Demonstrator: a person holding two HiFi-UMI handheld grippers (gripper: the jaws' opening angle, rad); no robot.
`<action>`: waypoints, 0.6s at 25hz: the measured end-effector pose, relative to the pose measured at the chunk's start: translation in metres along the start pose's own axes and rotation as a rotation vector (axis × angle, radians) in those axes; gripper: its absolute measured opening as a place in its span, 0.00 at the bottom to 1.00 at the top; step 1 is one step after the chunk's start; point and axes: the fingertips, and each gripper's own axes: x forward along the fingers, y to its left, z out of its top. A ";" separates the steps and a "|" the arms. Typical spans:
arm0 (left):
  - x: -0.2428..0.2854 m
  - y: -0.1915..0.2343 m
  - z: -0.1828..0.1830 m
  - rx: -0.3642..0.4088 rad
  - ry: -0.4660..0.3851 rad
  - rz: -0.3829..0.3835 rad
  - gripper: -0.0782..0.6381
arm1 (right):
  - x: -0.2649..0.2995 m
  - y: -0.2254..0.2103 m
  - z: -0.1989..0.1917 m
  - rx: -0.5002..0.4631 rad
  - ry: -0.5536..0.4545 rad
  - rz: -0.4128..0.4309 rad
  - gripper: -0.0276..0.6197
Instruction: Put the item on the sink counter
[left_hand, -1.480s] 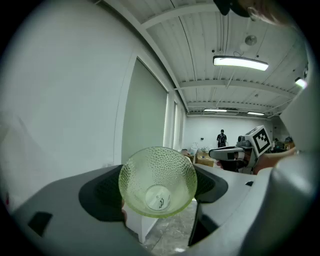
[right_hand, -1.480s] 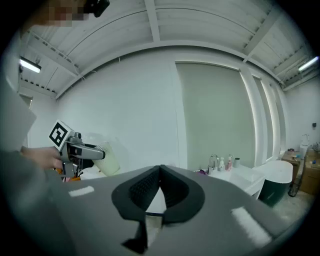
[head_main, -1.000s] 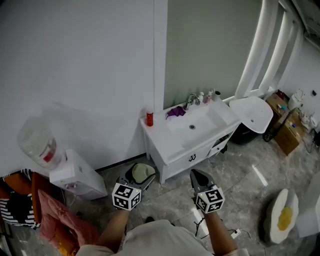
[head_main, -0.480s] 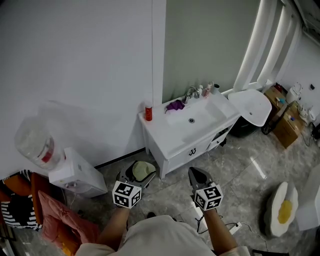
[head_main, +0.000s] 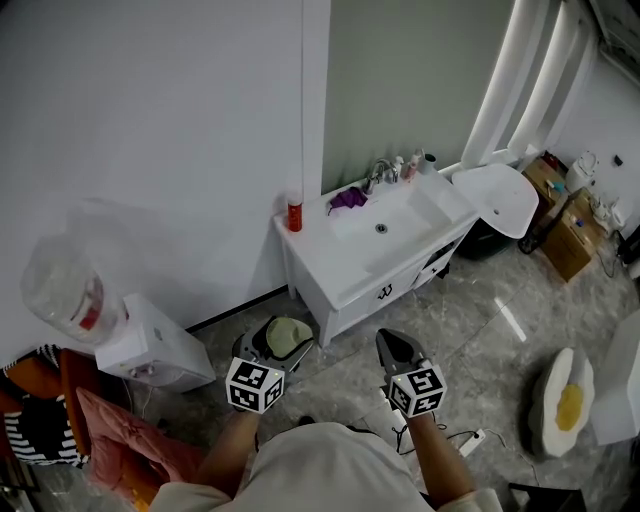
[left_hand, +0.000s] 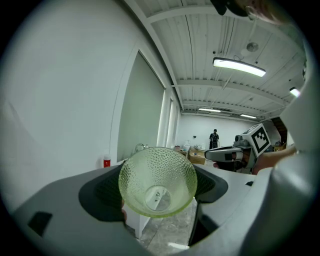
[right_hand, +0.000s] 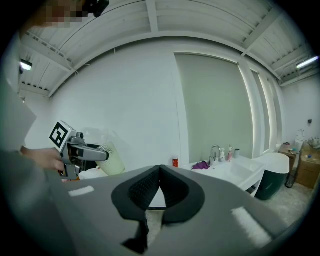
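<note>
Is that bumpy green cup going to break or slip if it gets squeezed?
The cup looks like see-through glass, so it is probably stiff and could crack if dropped. Its bumps likely help the left gripper hold it. Round and tapered, it might roll if laid sideways.

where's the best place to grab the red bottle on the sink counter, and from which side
Probably round its middle, coming from the room side. The red bottle stands upright at the left back corner of the sink counter, with the wall close behind and nothing crowding its front.
</note>
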 end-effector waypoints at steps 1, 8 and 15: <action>-0.001 0.002 0.000 0.004 0.001 -0.004 0.66 | 0.001 0.002 0.000 0.000 0.000 -0.004 0.06; -0.007 0.012 -0.007 0.022 0.008 -0.038 0.66 | 0.005 0.016 -0.005 -0.009 0.004 -0.033 0.06; -0.008 0.019 -0.015 0.016 0.009 -0.071 0.66 | 0.005 0.027 -0.008 -0.010 0.003 -0.055 0.06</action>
